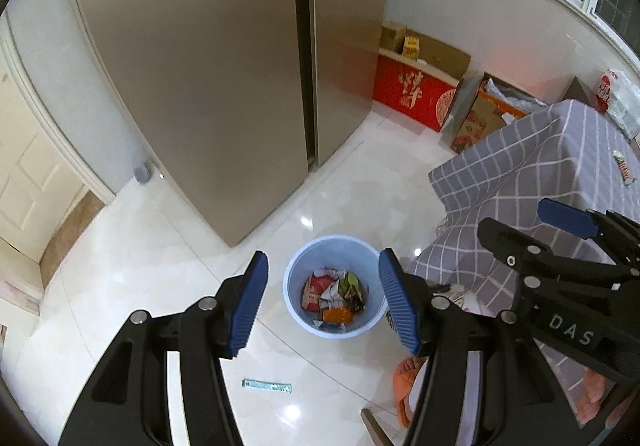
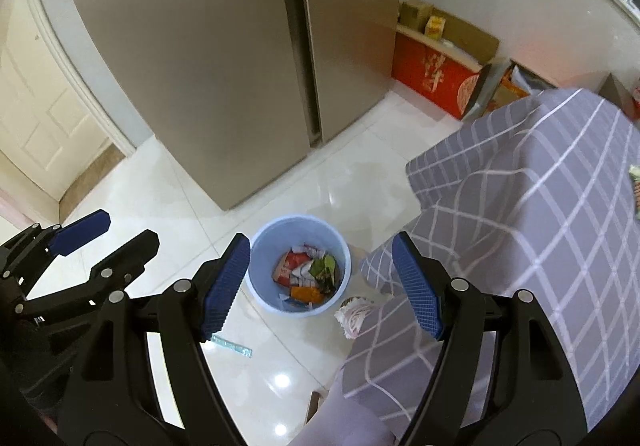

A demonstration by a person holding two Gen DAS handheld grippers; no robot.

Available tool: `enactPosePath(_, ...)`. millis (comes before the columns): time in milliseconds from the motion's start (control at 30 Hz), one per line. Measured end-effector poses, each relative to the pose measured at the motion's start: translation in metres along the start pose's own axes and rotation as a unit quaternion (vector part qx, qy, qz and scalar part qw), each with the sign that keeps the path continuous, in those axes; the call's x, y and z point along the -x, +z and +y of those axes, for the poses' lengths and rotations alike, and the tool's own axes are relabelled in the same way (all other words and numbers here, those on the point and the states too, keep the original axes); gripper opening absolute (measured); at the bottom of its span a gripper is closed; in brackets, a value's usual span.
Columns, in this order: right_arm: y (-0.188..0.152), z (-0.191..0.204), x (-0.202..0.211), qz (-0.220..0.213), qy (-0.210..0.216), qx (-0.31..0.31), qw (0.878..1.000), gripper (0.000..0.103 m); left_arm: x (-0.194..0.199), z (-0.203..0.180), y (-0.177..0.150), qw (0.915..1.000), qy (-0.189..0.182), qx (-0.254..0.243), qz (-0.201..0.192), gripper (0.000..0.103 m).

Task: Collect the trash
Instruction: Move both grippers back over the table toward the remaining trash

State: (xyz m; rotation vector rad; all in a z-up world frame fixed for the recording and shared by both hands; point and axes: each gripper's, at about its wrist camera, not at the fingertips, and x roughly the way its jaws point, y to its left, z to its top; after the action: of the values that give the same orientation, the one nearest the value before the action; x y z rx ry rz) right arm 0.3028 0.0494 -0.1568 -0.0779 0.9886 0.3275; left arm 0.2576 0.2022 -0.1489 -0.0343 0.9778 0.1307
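Both tongs, left tongs (image 1: 323, 300) and right tongs (image 2: 320, 282), were held open and empty above a blue bin (image 1: 294, 298) filled with wrappers (image 1: 334, 296) on the floor.

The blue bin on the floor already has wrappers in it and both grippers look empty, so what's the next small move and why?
Probably lower the left gripper toward the thin green strip lying on the white floor in front of the blue bin. Both the left gripper and the right gripper stand open with nothing between their pads, and that strip looks like the nearest piece of trash outside the bin.
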Motion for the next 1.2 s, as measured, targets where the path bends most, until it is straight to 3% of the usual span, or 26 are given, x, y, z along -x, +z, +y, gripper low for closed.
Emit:
enactPosePath(167,0.004,-0.016,0.037,-0.042,0.015,-0.013,0.999,0.073,0.037,-0.022,0.01,0.9984,0.031,-0.021,-0.042,0.057)
enactPosePath(433,0.001,-0.068,0.087,-0.088,0.004,-0.038,0.995,0.073,0.075,-0.077,0.022,0.9946,0.018,-0.053,-0.087,0.06)
enactPosePath(900,-0.034,-0.229,0.15,-0.128,-0.094,-0.127,0.979,0.073,0.094,-0.227,0.03,0.9812,-0.062,-0.143,-0.114,0.07)
enactPosePath(1200,-0.061,-0.326,0.163,-0.1,-0.173,-0.143,0.969,0.082,0.078,-0.317,0.025,0.9726,-0.118,-0.184,-0.079,0.078)
